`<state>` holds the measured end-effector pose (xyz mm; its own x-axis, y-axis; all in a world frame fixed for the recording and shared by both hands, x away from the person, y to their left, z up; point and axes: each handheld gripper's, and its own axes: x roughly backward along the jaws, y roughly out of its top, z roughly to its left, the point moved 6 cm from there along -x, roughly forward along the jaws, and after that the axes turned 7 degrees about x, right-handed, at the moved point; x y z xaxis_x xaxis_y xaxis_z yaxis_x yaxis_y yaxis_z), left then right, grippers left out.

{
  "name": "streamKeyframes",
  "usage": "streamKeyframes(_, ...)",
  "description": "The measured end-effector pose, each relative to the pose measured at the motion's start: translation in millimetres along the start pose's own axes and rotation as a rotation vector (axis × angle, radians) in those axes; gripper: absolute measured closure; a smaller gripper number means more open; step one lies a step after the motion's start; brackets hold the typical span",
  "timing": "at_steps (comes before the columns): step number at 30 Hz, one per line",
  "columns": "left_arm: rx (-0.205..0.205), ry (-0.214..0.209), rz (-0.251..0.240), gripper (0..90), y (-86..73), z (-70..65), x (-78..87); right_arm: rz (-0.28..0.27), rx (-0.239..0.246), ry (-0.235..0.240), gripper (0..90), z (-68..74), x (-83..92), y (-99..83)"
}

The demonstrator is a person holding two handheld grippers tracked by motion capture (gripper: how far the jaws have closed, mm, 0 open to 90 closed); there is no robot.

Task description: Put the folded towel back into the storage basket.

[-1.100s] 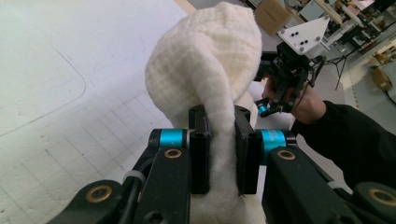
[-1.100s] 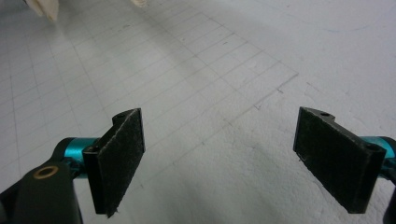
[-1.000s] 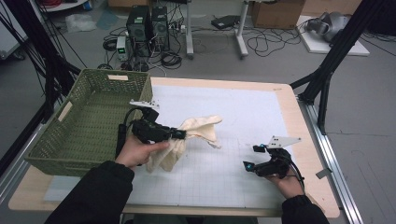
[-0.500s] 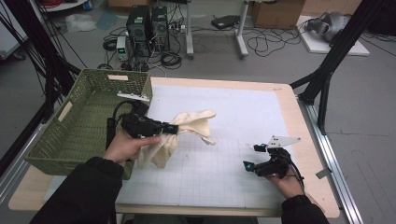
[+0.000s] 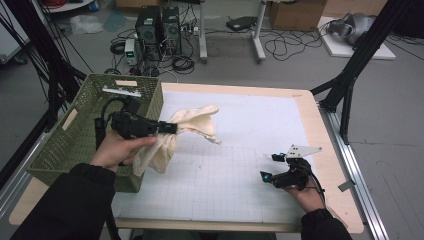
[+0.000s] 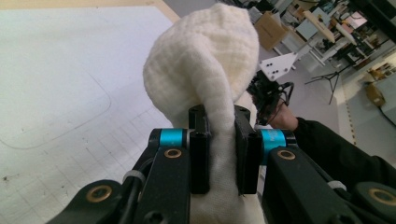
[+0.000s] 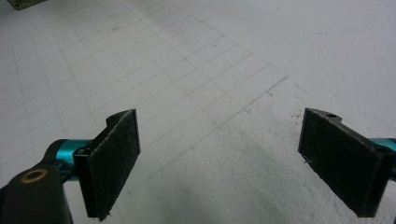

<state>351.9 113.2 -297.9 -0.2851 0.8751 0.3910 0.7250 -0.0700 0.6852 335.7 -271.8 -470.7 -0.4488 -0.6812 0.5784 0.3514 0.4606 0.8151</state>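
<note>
Since the earlier frames, my left gripper [image 5: 167,128] had carried the cream cloth [image 5: 192,121] up and to the left, from the middle of the white gridded mat [image 5: 240,150] to just beside the green basket's [image 5: 75,135] right wall; my right gripper [image 5: 272,167] had kept its place at the near right of the mat.

Left tool: in the left gripper view its jaws stood narrow, both pads pressed into a bunched fold of the cloth [image 6: 205,70], which rose above them in a rounded hump. In the high view the cloth hung clear of the mat on both sides of the grip, one lobe drooping toward the near side beside my hand and the other reaching right and far, with a corner pointing down at the mat.

Right tool: in the right gripper view my right gripper [image 7: 219,163] stood wide, with nothing but bare mat between its pads. It rested low over the mat, well apart from the cloth.

Progress, as I judged it: the pick-up and lift were done and the carry toward the basket was most of the way along. What remained was to bring the cloth over the basket's rim, lower it inside and release it. The basket's interior, where visible, looked bare.
</note>
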Motion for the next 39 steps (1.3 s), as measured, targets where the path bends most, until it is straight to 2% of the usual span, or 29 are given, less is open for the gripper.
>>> streamKeyframes(8,0.011,0.004,-0.043,79.1,10.8,4.6,23.1,0.006,0.002,0.001,12.0,-0.9,-2.8,-0.5)
streamKeyframes(11,0.016,0.016,-0.044,79.0,12.7,8.4,30.1,0.005,0.007,-0.003,12.0,-1.8,-3.4,-0.5)
streamKeyframes(17,0.044,0.027,-0.061,79.1,16.2,19.1,43.7,0.008,0.007,-0.002,12.0,-1.8,-4.9,-0.6)
streamKeyframes(20,0.06,0.027,-0.085,79.0,18.1,24.8,52.7,0.01,0.007,-0.003,12.0,-2.2,-5.2,-0.9)
streamKeyframes(29,0.079,0.069,-0.135,79.0,23.8,33.8,83.0,0.021,0.012,0.0,12.0,-1.8,-7.7,-1.5)
streamKeyframes(39,0.117,0.138,-0.183,79.1,19.1,56.4,114.7,0.031,0.013,0.004,12.0,-1.2,-9.5,-2.3)
